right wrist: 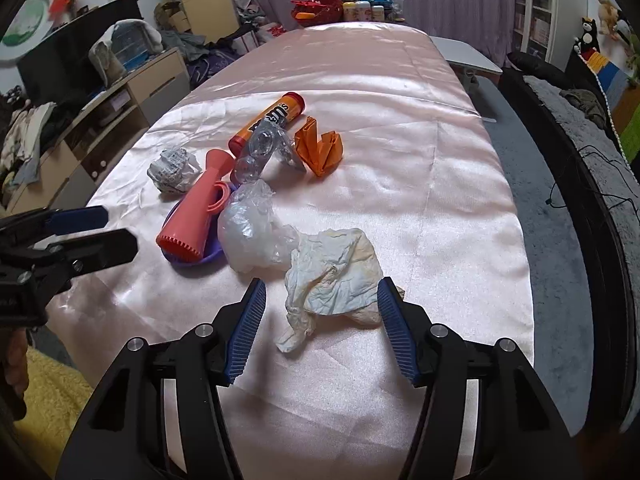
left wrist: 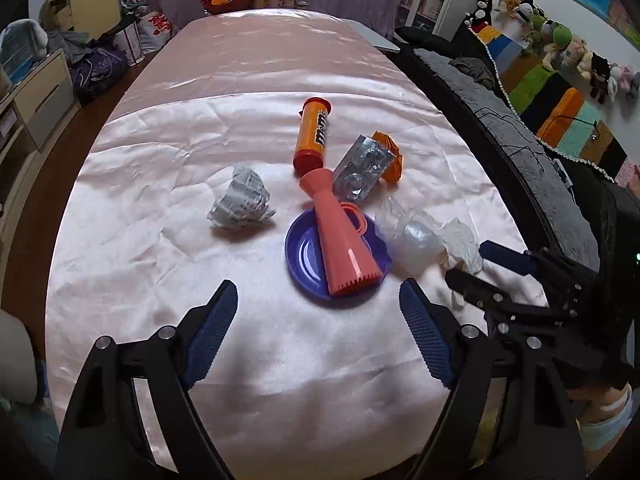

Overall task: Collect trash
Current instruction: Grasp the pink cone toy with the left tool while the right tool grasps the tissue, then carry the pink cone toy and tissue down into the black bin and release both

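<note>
So I'm looking down at the table point(left wrist: 248, 80), draped in shiny pink satin, and all the junk sits bunched in the middle of it. Biggest piece is the coral plastic horn point(left wrist: 340, 236) lying across a purple plate point(left wrist: 298, 258), with the orange candy tube point(left wrist: 314, 134) just past its far end. Right of the plate there's a wad of clear plastic film point(right wrist: 250, 226), and touching that on the near side, a crumpled stained tissue point(right wrist: 336, 272). A clear blister pack point(left wrist: 360, 170) leans on a folded orange paper point(right wrist: 320, 148) further back, and a balled-up printed paper point(left wrist: 242, 200) sits alone on the left. My right gripper point(right wrist: 322, 300) is spread around the tissue, right pad brushing its edge, left pad clear, nothing pinched. My left gripper point(left wrist: 318, 300) is spread wide over bare cloth, near side of the plate.
</note>
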Demonstrator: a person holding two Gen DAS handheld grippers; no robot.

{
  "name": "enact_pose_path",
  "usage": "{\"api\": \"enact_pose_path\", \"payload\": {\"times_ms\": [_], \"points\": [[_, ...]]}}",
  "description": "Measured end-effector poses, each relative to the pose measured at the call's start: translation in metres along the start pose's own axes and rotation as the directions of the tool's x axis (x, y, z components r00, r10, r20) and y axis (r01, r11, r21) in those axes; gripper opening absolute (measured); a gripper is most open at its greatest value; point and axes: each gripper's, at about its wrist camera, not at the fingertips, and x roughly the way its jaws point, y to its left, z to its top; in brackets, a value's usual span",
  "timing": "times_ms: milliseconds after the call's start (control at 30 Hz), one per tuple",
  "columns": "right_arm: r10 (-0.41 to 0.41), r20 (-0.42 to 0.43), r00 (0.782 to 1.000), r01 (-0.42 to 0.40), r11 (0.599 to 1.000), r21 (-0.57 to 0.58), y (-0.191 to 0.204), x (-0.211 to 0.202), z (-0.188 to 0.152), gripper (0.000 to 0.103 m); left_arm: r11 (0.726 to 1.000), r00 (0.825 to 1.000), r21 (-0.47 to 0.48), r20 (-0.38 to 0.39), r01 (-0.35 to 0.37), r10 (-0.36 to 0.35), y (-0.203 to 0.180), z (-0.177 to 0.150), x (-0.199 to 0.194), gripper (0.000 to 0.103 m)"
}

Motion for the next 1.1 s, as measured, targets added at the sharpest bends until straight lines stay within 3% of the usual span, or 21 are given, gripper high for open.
{"api": "enact_pose_path", "payload": {"times_ms": [133,233,333,400,467,533,767,1100], "points": [[0.033,-0.005,0.999,-0.033,0.999,0.005,-0.003,0.001,0.0,0.058,1.0,0.999,0.013,-0.038,0.013,-0.013,-0.007,0.01,0.02,0.062],[0.019,-0.017,1.0,-0.019,1.0,-0.006,-0.005,0.006,0.0,0.04,1.0,0.998,0.018,-0.058,0.022,-0.021,-0.011,0.013,0.033,0.061],[-0.001,-0.011,1.0,0.001,1.0,-0.014,-0.006,0.008,0.0,0.029,0.999,0.997,0.025,-0.072,0.022,-0.021,-0.014,0.015,0.043,0.06],[-0.016,-0.009,1.0,0.016,1.0,-0.02,-0.008,0.008,0.001,0.02,0.999,0.997,0.03,-0.079,0.013,-0.011,-0.015,0.017,0.047,0.054],[-0.02,-0.008,1.0,0.02,1.0,-0.018,-0.011,0.007,0.0,0.012,0.999,0.995,0.018,-0.101,0.03,-0.028,-0.012,0.016,0.051,0.041],[-0.022,-0.007,1.0,0.022,1.0,-0.007,-0.015,0.007,0.0,0.01,0.999,0.996,0.036,-0.092,0.007,-0.004,-0.013,0.015,0.053,0.036],[-0.029,0.004,1.0,0.029,1.0,0.005,-0.016,-0.004,0.001,0.009,0.999,0.999,0.037,-0.054,0.01,-0.008,-0.01,0.018,0.039,0.034],[-0.037,0.075,0.996,0.039,0.999,-0.023,-0.002,-0.051,0.003,0.009,0.998,0.999,0.053,0.037,-0.019,0.017,-0.012,0.005,-0.02,0.034]]}}
